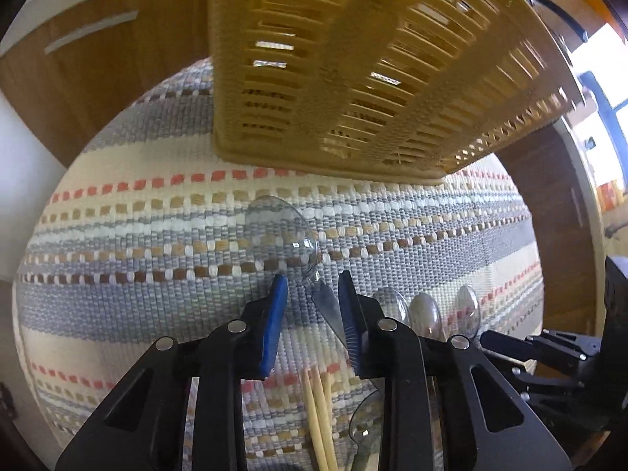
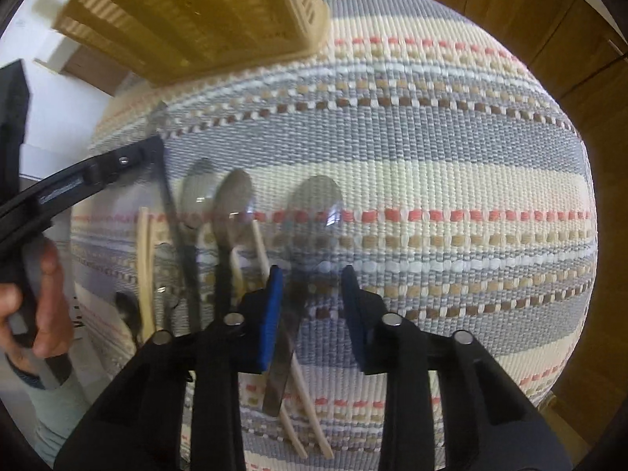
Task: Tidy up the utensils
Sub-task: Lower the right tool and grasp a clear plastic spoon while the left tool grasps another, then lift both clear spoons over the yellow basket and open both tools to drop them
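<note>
Just short of the yellow basket (image 1: pixel 345 78) on the striped mat (image 1: pixel 137 235), your left gripper (image 1: pixel 312 286) stands open around a clear spoon (image 1: pixel 288 231). Only the right view shows your right gripper (image 2: pixel 310 278), fingers apart over another spoon (image 2: pixel 314 204), farther from the basket, with chopsticks (image 2: pixel 145 259) alongside.

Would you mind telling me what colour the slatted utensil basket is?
The slatted utensil basket is tan-yellow, clearest in the left wrist view.
</note>
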A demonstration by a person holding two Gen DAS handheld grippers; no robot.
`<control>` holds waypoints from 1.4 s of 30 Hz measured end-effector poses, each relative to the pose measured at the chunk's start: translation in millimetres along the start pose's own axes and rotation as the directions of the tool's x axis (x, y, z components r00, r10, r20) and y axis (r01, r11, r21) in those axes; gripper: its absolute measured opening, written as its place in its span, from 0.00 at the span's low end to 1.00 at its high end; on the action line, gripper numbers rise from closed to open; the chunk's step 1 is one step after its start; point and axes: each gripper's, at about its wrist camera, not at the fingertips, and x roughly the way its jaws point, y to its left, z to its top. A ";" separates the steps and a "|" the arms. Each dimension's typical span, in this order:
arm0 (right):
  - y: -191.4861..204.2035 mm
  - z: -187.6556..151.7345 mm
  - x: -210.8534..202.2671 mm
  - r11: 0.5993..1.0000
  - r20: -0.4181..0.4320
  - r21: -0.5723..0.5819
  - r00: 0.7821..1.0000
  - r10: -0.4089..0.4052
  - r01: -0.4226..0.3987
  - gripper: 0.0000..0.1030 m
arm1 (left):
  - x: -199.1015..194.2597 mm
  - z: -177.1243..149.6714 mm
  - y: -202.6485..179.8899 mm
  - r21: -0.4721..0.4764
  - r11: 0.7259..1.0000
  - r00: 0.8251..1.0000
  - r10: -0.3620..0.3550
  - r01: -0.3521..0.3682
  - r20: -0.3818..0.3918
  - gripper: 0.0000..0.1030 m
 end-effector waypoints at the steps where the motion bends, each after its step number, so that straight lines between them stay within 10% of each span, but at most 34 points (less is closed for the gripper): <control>1: 2.7 0.5 2.0 1.000 0.001 -0.004 1.000 -0.008 0.008 0.23 | 2.9 0.0 -3.6 0.007 1.000 1.000 0.008 -0.008 0.001 0.25; 12: 46.8 -1.6 37.5 0.988 -0.026 -0.125 0.995 -0.094 0.090 0.10 | 22.3 8.3 -53.7 0.070 0.989 0.991 0.131 -0.131 0.013 0.27; 16: 54.1 -8.2 27.9 0.985 -0.021 -0.153 0.997 -0.079 0.074 0.08 | 28.3 5.8 -63.0 0.083 0.979 0.983 0.182 -0.184 0.032 0.11; 28: 36.9 -30.8 -6.5 0.988 0.054 -0.143 0.996 0.074 -0.066 0.01 | 6.2 -19.8 -80.7 0.047 0.999 0.986 -0.020 0.012 0.167 0.10; 37: 19.3 -41.7 -77.8 0.952 0.272 -0.232 0.926 0.263 -0.202 0.01 | -88.1 -43.8 -91.7 0.133 0.987 0.910 -0.137 0.091 0.391 0.10; 42: 22.3 -26.9 -133.3 0.918 0.459 -0.315 0.808 0.369 -0.241 0.01 | -146.4 -36.2 -91.4 0.176 0.982 0.819 -0.153 0.065 0.553 0.10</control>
